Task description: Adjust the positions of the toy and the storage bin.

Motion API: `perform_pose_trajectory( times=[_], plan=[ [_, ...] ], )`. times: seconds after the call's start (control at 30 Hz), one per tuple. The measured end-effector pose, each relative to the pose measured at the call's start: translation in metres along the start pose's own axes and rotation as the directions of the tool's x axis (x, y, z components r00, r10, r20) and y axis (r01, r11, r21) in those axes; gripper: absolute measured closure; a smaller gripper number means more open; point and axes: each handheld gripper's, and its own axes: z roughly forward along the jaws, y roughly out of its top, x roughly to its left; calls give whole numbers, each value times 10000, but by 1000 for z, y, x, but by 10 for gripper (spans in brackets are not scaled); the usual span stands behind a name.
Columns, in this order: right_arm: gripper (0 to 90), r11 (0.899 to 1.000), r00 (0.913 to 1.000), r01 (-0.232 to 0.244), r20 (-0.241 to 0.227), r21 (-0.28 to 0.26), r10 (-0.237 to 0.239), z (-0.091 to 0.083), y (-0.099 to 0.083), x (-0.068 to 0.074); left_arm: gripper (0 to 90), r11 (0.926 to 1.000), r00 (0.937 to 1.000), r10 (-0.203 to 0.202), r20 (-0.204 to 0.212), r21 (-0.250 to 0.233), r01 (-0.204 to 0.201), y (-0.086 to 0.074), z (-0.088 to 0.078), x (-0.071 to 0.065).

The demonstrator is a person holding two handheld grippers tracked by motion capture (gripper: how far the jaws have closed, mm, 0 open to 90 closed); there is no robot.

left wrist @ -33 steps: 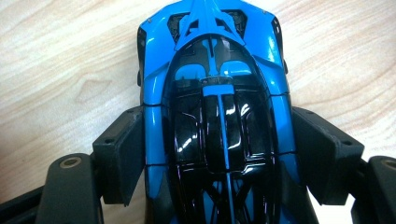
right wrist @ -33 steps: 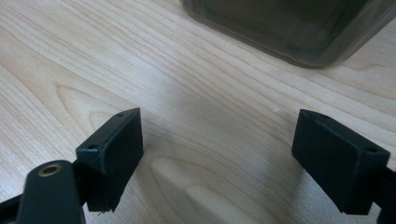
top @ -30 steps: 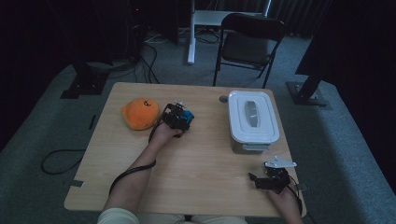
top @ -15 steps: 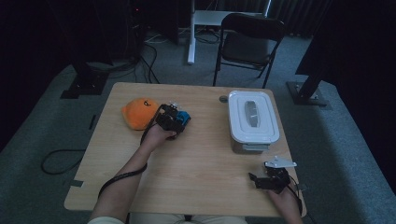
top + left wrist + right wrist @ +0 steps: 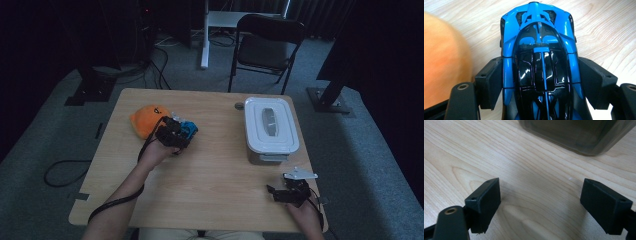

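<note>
Blue and black, the toy car (image 5: 539, 62) sits clenched between the pads of the left gripper (image 5: 175, 134) in the left-centre of the high view, now hard beside the orange plush (image 5: 147, 119) after drifting left from where it was 1 second back, so I judge it is being carried off rather than set down. The right gripper (image 5: 292, 190), lower right, hasn't moved; its jaws gape over bare wood near the lidded white box (image 5: 270, 129). The pale wooden worktop (image 5: 215, 200) stands on grey carpet in a dim room, with 1 folding chair (image 5: 267, 45) at the top.

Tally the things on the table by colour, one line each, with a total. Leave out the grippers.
Blue and black: 1, the toy car
Orange: 1, the plush toy
White and grey: 1, the lidded container
Grey: 1, a small round thing beside the container
Total: 4
</note>
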Motion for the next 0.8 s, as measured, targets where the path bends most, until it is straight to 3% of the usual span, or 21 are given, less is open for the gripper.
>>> perform_pose_trajectory(
  times=[0.4,0.47,0.63,0.8],
  plan=[
    [161,10000,10000,-10,33,2,10,0,0,0,270,9974,9972,727,155,-19,-727,-41,-31,-9],
    [160,10000,10000,-16,34,1,16,0,0,0,270,9955,9955,950,52,44,-950,-47,-38,-11],
    [160,10000,10000,-16,33,1,16,0,0,0,270,9907,9903,1348,324,-200,-1342,-66,-52,-12],
    [160,10000,10000,-26,51,-4,26,0,0,0,270,9916,9914,1263,356,-318,-1252,-84,-58,-11]
  ],
)
